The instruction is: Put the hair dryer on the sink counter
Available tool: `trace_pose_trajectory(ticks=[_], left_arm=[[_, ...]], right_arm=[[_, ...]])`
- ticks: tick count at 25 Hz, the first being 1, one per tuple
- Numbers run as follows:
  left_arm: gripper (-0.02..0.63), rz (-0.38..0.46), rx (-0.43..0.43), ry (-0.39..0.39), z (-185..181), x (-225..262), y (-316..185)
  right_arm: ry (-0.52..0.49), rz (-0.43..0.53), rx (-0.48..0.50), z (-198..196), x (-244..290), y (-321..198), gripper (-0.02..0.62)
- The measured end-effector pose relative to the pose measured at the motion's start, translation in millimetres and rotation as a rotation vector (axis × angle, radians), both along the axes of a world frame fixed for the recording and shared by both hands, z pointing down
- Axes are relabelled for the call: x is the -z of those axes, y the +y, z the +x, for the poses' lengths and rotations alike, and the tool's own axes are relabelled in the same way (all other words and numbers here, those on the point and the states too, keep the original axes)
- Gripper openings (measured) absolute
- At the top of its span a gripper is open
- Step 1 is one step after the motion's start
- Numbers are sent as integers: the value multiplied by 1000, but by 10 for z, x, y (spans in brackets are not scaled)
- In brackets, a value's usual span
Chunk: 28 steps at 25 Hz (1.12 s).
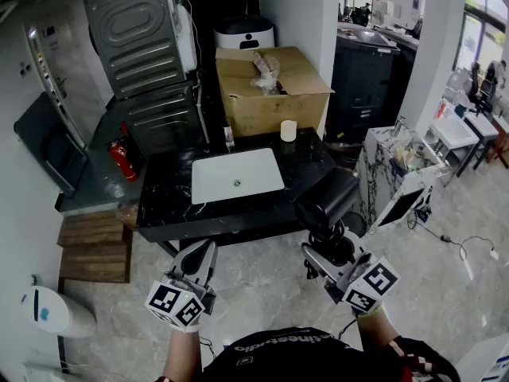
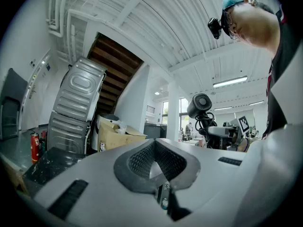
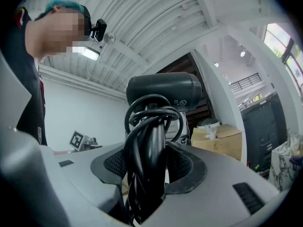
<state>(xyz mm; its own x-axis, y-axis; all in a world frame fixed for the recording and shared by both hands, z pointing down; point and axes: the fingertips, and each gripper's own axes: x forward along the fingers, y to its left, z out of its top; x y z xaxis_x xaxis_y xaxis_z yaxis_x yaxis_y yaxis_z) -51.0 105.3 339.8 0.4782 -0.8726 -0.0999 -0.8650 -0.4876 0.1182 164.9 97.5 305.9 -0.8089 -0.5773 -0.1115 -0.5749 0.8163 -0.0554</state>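
A black hair dryer (image 1: 326, 201) with its cord wound round the handle is held upright in my right gripper (image 1: 326, 249), which is shut on the handle. It hangs in the air just off the front right corner of the black marble sink counter (image 1: 167, 197). In the right gripper view the dryer's barrel (image 3: 163, 92) stands above the jaws, and the coiled cord fills my right gripper (image 3: 149, 169). My left gripper (image 1: 203, 253) is shut with nothing in it, in front of the counter's front edge. The left gripper view shows the dryer (image 2: 201, 105) off to the right.
A white basin (image 1: 236, 175) is set into the counter, with a small white cup (image 1: 288, 130) at its back right. Behind stand a cardboard box (image 1: 270, 94) and a tilted washing machine (image 1: 143, 46). A red fire extinguisher (image 1: 122, 159) and wooden steps (image 1: 95, 249) are on the left.
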Motion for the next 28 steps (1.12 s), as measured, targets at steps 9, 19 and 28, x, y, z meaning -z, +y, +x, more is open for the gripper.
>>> trace_pose_trajectory(ticks=[9,19,28], left_arm=[[14,-7,8,1,39,-18,13],[14,-20,10,21,105,-68,-7],[14,4,0,1,249,12,10]], right_arm=[[23,2,0,34,-51,-3,239],[37,-37,-2,121,-151,-21,239],[54,-42,-7,263,-158,-33,239]])
